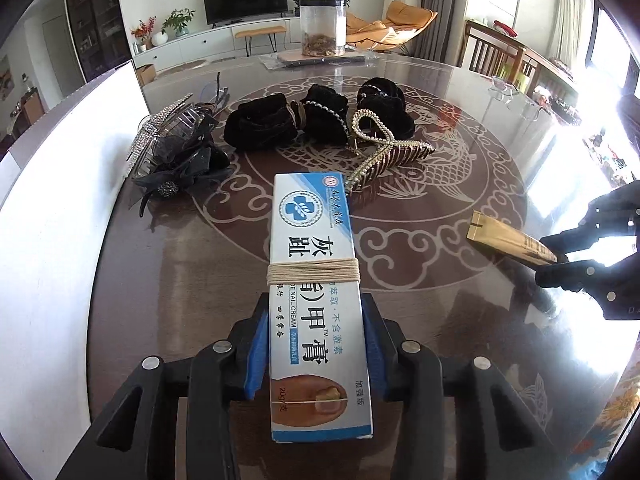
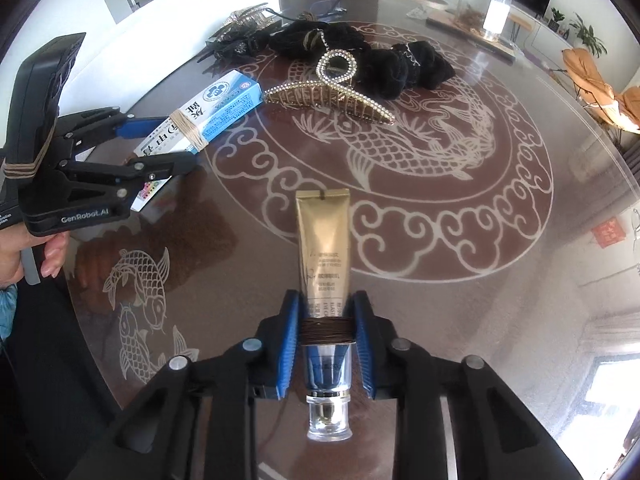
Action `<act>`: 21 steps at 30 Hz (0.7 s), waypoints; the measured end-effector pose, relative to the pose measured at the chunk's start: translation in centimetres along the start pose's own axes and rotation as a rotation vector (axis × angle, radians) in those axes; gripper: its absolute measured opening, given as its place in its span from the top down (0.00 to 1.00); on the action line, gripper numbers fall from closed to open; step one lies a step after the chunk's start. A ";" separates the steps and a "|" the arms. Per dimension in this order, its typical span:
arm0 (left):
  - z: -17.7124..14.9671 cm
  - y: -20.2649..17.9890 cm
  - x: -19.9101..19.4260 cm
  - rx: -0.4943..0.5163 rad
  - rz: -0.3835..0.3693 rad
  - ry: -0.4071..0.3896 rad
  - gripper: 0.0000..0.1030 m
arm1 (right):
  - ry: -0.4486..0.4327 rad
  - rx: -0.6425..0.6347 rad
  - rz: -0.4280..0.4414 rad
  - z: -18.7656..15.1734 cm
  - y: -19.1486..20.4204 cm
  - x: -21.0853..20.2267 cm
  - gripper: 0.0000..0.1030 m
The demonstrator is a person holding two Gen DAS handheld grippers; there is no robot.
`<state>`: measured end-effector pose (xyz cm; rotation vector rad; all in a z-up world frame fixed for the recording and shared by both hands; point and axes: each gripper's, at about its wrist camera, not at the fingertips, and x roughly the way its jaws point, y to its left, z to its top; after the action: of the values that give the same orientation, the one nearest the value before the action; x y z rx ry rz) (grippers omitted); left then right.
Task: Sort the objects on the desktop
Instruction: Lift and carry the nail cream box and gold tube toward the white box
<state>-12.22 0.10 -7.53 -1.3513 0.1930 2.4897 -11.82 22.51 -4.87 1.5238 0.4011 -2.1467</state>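
Left wrist: left gripper (image 1: pixel 316 344) jaws pinching nail cream box (image 1: pixel 314 280), held above counter (image 1: pixel 180 280), short of hair accessories (image 1: pixel 280 120). Best kept level, set apart from them.

Right wrist: right gripper (image 2: pixel 326 344) jaws clamped on gold tube (image 2: pixel 324 248), above counter. Best laid beside box.
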 end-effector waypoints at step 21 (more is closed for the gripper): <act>-0.4 15.5 -20.1 -0.350 0.164 -0.327 0.61 | -0.366 -0.125 0.149 14.1 10.1 -10.4 0.74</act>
<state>-6.67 -18.59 8.64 -1.0526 -0.2222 2.9414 -14.89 9.21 10.07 1.0300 0.2788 -2.1766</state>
